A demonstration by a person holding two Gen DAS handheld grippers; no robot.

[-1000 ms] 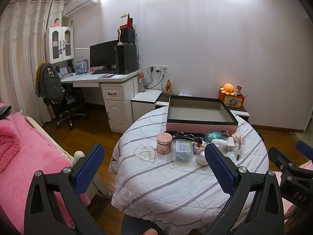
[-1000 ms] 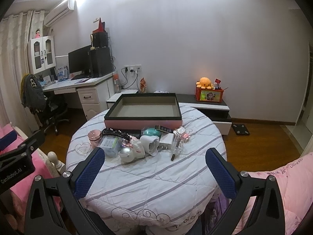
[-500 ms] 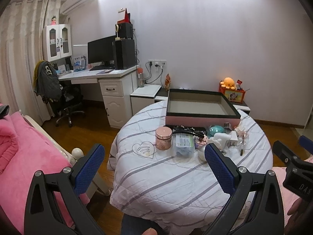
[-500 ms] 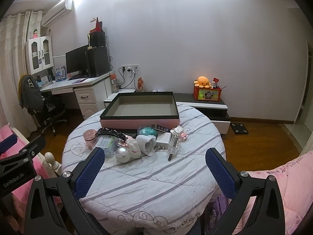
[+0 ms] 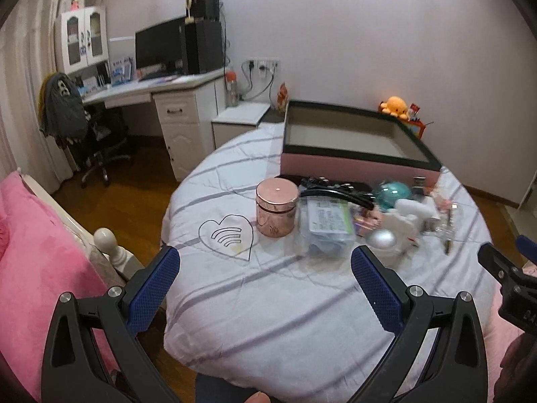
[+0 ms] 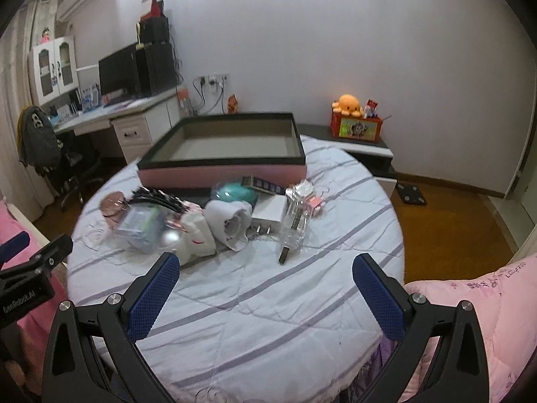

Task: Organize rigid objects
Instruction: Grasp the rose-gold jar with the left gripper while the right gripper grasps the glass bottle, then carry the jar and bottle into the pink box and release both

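**Both grippers spread above the table, clutter lined up before the tray**

We see the left gripper [image 5: 265, 270] with its blue pads spread wide and nothing between them, held above the near edge of the round table [image 5: 268, 319] with its striped cloth. Just past its tips lies a heart-shaped coaster [image 5: 228, 236], and right behind that stands a rose-gold jar [image 5: 276, 206], upright with its lid on. Beside the jar sits a clear plastic box [image 5: 324, 230], with a black hairband [image 5: 339, 193] arching over its far side.

The right gripper [image 6: 265, 270] is likewise spread wide and holds nothing, hovering over the near part of the same table. Close to its left finger we find a white rabbit-like figure [image 6: 198, 240] and a silver ball [image 6: 169, 236], the latter blurred. Further along the row come a white round-mouthed gadget [image 6: 230, 223], a white charger plug [image 6: 270, 215] and a clear bottle [image 6: 295, 220] lying flat, with a teal dome [image 6: 233, 194] behind them.

Beyond the whole cluster rests the pink tray [image 6: 221, 171] with dark rims, open on top; the objects lie just in front of its near wall. Farther off we make out a desk [image 6: 110, 114] with a monitor and an orange plush octopus [image 6: 349, 104] on a low cabinet.
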